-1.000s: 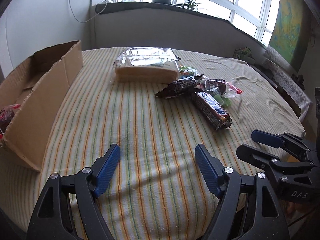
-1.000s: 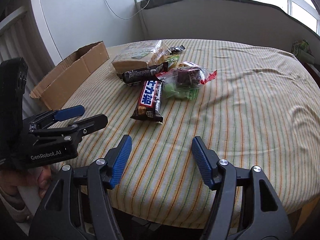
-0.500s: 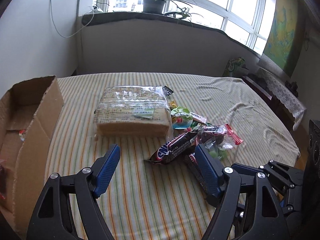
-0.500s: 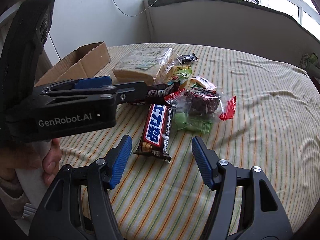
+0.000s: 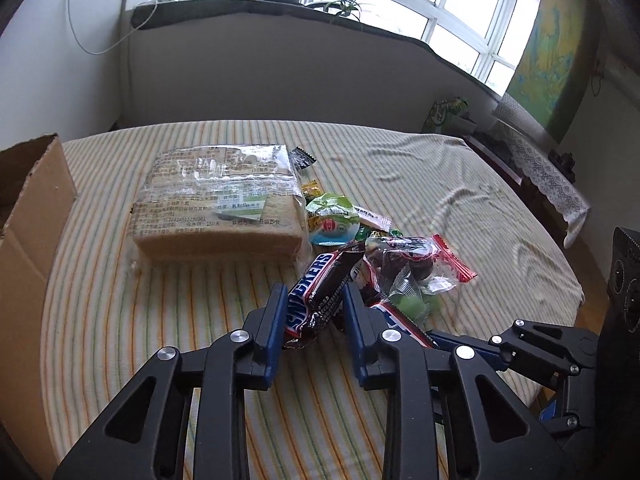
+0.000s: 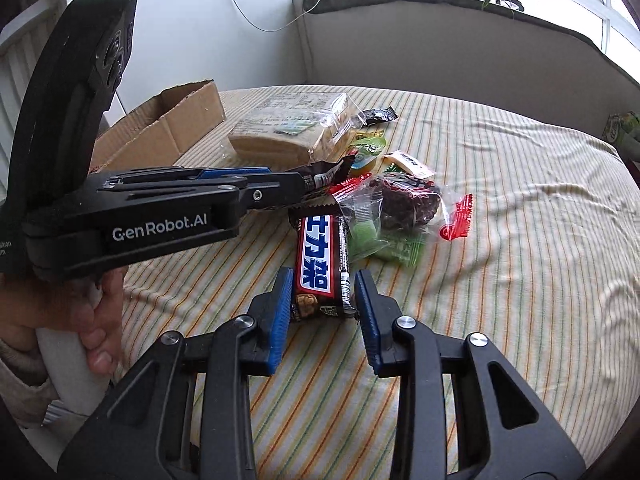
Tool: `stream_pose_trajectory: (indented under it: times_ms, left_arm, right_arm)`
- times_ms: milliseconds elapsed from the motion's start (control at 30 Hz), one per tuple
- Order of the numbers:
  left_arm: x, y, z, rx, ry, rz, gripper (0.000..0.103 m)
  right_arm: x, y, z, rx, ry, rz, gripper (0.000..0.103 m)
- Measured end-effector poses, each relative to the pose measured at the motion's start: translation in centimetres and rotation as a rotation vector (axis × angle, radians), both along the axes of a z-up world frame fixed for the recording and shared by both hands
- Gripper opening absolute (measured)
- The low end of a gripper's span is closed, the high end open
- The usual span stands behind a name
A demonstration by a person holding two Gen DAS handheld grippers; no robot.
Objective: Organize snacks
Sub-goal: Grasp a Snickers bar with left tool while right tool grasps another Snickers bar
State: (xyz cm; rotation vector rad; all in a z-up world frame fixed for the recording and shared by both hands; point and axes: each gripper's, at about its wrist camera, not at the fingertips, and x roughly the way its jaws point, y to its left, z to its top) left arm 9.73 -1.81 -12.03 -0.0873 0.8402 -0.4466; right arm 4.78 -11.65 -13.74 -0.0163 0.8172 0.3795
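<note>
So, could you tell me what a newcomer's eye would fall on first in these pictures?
Probably the two chocolate bars framed by blue pads: the left gripper shut on the Snickers bar, the right gripper around the Chinese-labelled bar. Behind sit the wrapped sponge cake and, far left, the cardboard box.

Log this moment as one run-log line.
left gripper: shut on Snickers bar | right gripper: shut on Chinese-label bar | cardboard box: open | other snacks: untouched on striped cloth

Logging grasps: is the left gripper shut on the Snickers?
Yes. Left gripper pads press both sides of the Snickers.
</note>
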Motion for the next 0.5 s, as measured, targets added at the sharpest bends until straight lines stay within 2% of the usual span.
stream_pose_trajectory:
  times_ms: [500]
  left_arm:
    - [-4.0,1.6,1.8,-0.035,-0.03,0.06,0.026]
  right_arm:
    - [-3.1,-0.9,1.6,0.007,-0.048,-0.014,0.032]
